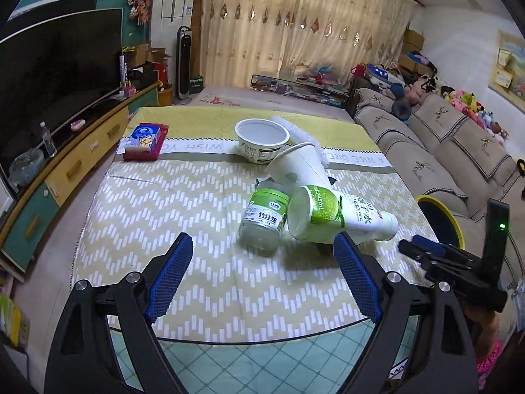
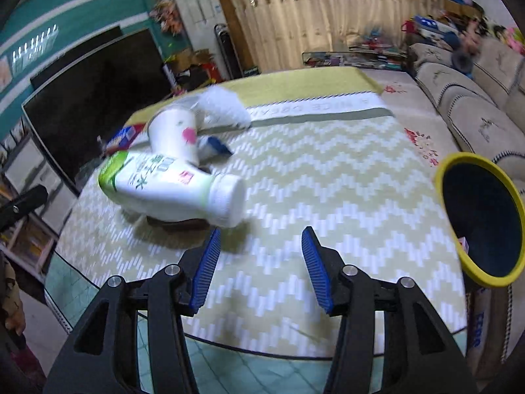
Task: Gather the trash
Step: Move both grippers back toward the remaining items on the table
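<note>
Green-and-white trash sits bunched mid-table: a coconut-water bottle (image 1: 341, 216) lying on its side, a small toothpick jar (image 1: 264, 218) touching its base end, a paper cup (image 1: 297, 165) tipped over behind them, and a white bowl (image 1: 262, 139) upright farther back. Both tools are spread wide and hold nothing. The left gripper (image 1: 262, 274) hovers just short of the jar and bottle; the right gripper (image 2: 259, 262) is near the bottle's cap end, with the yellow-rimmed bin (image 2: 482, 216) off the table edge to its right.

Risks, as I judge them: the 3 front pieces lean on one another, so closing on 1 could nudge the others, and the round bottle might roll toward the table edge. A grip on the bottle's smooth body could slip, and the thin cup could crush. A red tissue pack (image 1: 144, 139) well to the left could be mistaken for trash.
</note>
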{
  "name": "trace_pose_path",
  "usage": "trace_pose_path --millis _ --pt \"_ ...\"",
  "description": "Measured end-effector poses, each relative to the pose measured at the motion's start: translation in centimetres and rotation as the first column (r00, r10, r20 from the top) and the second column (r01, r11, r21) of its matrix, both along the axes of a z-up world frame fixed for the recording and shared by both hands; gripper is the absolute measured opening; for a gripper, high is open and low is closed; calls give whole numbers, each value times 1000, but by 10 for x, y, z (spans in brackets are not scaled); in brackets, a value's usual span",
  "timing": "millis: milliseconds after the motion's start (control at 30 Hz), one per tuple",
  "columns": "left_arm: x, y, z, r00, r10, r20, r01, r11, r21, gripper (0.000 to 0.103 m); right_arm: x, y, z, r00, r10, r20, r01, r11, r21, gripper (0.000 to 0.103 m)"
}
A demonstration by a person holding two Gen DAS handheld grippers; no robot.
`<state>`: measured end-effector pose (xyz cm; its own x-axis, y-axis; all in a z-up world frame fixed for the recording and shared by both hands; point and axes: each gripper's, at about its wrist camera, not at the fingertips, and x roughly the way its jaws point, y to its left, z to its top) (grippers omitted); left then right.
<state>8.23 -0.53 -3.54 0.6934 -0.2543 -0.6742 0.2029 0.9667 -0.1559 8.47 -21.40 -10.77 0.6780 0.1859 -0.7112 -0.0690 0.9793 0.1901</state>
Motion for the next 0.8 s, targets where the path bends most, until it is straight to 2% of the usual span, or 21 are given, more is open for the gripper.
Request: trace_pose_path --millis 200,333,567,700,800 --pt "5 -10 -11 1000 -22 -18 22 1000 -16 86 22 7 -1 1000 -24 -8 24 1000 -19 49" --pt "7 -11 -15 999 -8 -36 7 1000 -24 86 51 6 6 999 -52 11 53 997 -64 49" --pt "13 -8 -20 999 7 -45 -8 1000 -27 86 101 19 5 998 -55 -5 54 990 -134 49" --pt "15 -9 -24 999 2 -54 -4 1000 -26 86 108 15 7 997 -72 -2 71 988 -139 49" --pt "19 -6 -28 998 9 -60 -11 1000 -28 86 95 10 15 996 -83 23 85 991 -106 50"
